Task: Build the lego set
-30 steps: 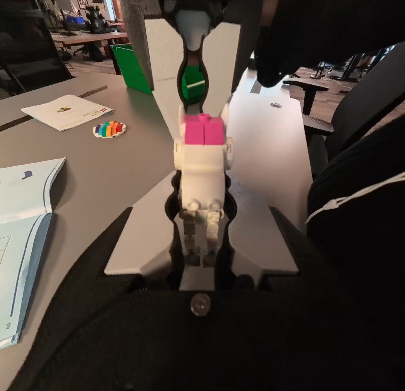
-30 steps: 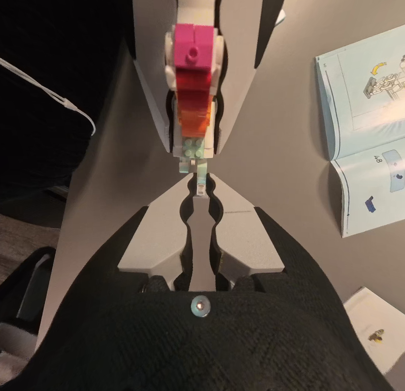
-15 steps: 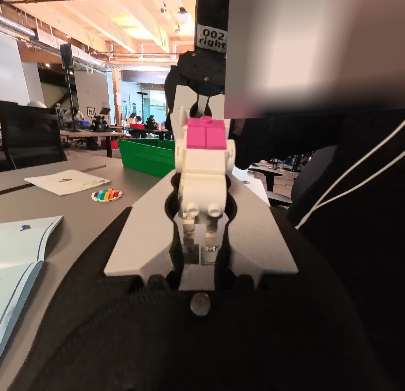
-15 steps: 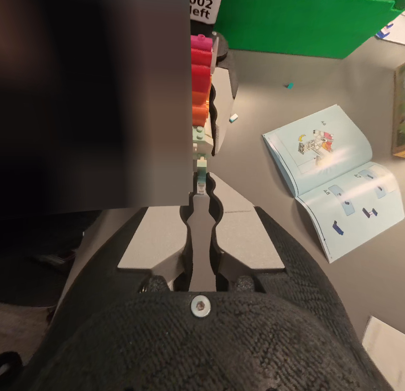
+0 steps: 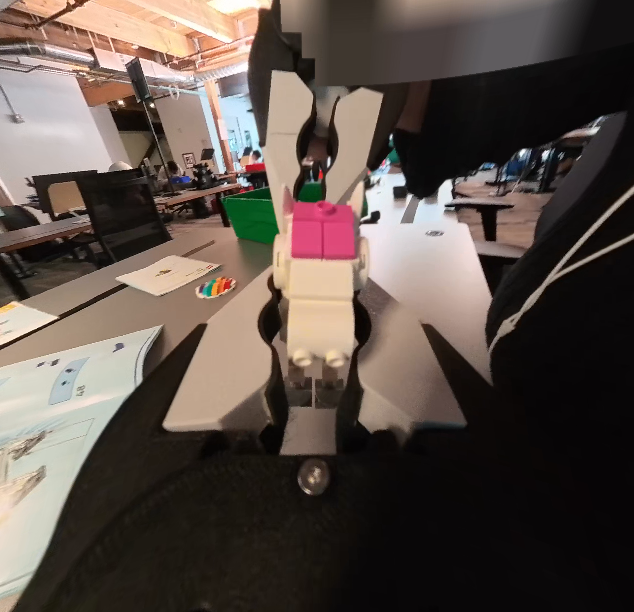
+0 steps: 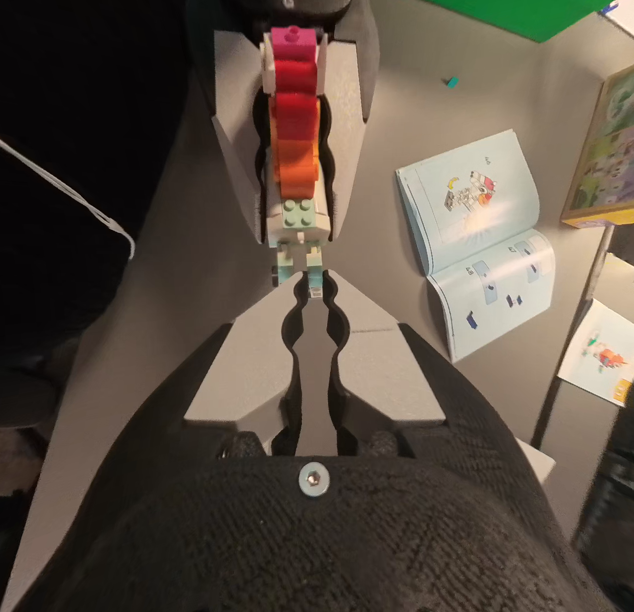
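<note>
1. Left gripper [image 5: 317, 307] clenched around the white body of the lego figure [image 5: 320, 300], held above the table [image 5: 144, 307] between both fingers [image 5: 223, 365]; pink bricks on the figure's upper end, grey legs near the gripper's base.
2. In the right wrist view, right gripper [image 6: 314, 280] pinching a small pale-teal piece [image 6: 315, 281] at its fingertips; piece touching the teal end of the same lego figure [image 6: 295, 156], which shows a pink, red and orange row of bricks along its back.
3. Left gripper [image 6: 295, 239] facing the right one tip to tip, the figure lodged between its fingers [image 6: 343, 143].
4. Beside the grippers, open pale-blue instruction booklet [image 6: 480, 239] lying flat on the grey table [image 6: 377, 321]; same booklet [image 5: 68, 372] at lower left in the left wrist view.
5. Farther off, a round rainbow-coloured piece [image 5: 215, 286] just beside a white leaflet [image 5: 168, 273].
6. Small teal brick [image 6: 451, 81] alone on the table near the green bin [image 6: 480, 2].
7. Green bin [image 5: 250, 215] behind the figure; desks and chairs far beyond.
</note>
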The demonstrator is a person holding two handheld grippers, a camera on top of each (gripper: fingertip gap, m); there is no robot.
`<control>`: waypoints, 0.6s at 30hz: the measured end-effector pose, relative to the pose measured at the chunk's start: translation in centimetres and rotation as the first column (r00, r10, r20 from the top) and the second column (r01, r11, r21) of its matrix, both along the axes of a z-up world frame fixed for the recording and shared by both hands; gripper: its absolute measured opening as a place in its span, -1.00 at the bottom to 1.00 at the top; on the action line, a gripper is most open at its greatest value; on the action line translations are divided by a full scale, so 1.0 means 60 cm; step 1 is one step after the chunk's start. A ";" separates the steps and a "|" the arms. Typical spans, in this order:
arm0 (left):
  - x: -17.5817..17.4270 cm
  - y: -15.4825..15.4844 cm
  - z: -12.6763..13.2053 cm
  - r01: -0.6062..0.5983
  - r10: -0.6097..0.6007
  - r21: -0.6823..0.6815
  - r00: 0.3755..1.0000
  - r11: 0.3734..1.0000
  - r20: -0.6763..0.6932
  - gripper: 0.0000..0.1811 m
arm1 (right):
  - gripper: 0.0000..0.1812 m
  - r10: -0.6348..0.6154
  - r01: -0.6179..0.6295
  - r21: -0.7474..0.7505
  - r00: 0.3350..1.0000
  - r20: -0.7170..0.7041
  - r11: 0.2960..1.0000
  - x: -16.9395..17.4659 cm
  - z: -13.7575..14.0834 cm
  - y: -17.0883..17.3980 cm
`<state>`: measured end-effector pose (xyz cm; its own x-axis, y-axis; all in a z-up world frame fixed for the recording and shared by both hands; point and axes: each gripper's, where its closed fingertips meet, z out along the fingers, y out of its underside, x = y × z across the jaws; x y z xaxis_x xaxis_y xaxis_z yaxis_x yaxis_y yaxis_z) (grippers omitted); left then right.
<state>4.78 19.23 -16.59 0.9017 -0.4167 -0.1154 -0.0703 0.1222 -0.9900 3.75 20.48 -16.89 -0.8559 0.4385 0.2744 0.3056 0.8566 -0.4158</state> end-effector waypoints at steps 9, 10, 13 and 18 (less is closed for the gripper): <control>-0.005 0.001 -0.002 -0.039 0.039 0.014 0.998 0.999 -0.042 -0.59 | -0.95 0.016 -0.014 0.036 0.997 -0.078 0.999 -0.007 -0.008 0.003; -0.005 0.000 -0.001 -0.034 0.035 0.017 0.999 0.999 -0.034 -0.59 | -0.95 0.017 -0.015 0.031 0.996 -0.092 0.999 -0.007 -0.007 0.002; -0.004 -0.002 0.001 -0.024 0.025 0.029 0.999 0.999 -0.023 -0.58 | -0.95 0.019 -0.015 0.035 0.993 -0.114 0.999 -0.007 -0.005 0.000; 0.001 -0.004 0.001 -0.028 0.030 0.045 0.998 0.999 -0.056 -0.58 | -0.95 0.020 -0.015 0.043 0.994 -0.109 0.999 -0.004 -0.005 -0.002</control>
